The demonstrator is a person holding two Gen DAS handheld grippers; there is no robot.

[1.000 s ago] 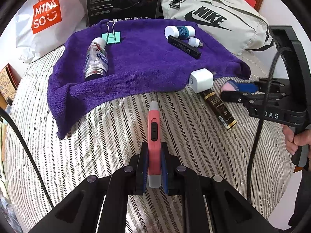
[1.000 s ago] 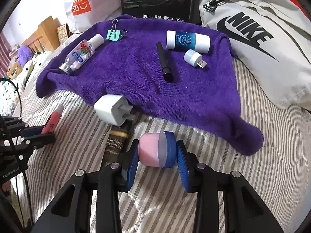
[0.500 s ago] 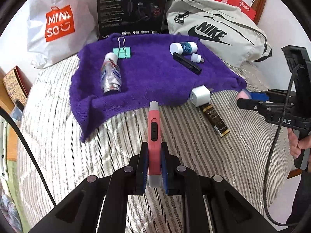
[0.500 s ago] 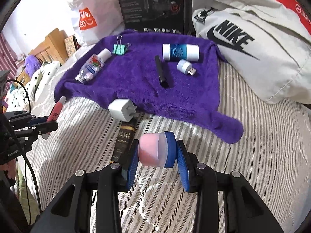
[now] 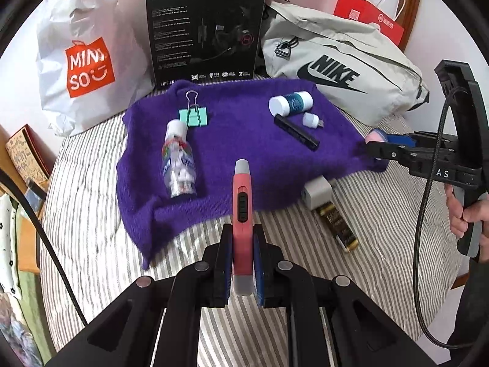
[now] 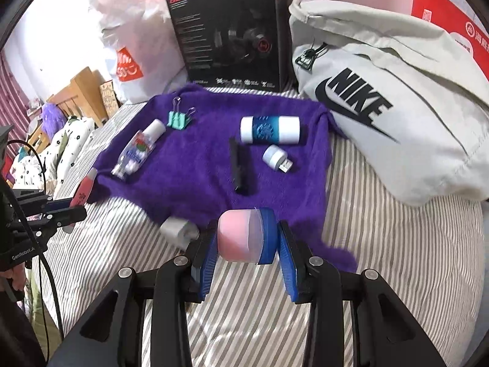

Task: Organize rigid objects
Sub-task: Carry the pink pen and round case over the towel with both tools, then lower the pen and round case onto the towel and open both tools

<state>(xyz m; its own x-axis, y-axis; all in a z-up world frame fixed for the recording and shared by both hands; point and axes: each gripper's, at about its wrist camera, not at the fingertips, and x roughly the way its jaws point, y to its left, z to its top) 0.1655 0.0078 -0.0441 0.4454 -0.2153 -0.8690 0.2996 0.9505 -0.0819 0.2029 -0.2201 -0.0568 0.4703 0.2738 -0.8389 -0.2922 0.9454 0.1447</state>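
Lighter (image 5: 241, 214), pink with grey ends and a black slide switch: clamped lengthwise in my left gripper (image 5: 242, 270), nose toward 12 o'clock, held over the near hem of the purple towel (image 5: 244, 128).
Pink-and-blue capped container (image 6: 246, 235): gripped on its sides by my right gripper (image 6: 246, 260), held above the towel's near right corner.
Already on the towel: pill bottle (image 5: 178, 165) at 10 o'clock, mint binder clip (image 5: 193, 115) beyond it, blue-and-white tube (image 5: 290, 102), small USB light (image 5: 311, 120) and black stick (image 5: 295, 131) at 1 o'clock.
Off the towel, on the striped bed (image 5: 91, 214): white charger (image 5: 318, 191), touching a gold-and-black bar (image 5: 337, 224).
Handling note, my judgement: set the lighter in the bare patch between bottle and black stick, low and flat before loosening, so it does not roll into the bottle. Place the container clear of the USB light. Charger and bar come afterwards.
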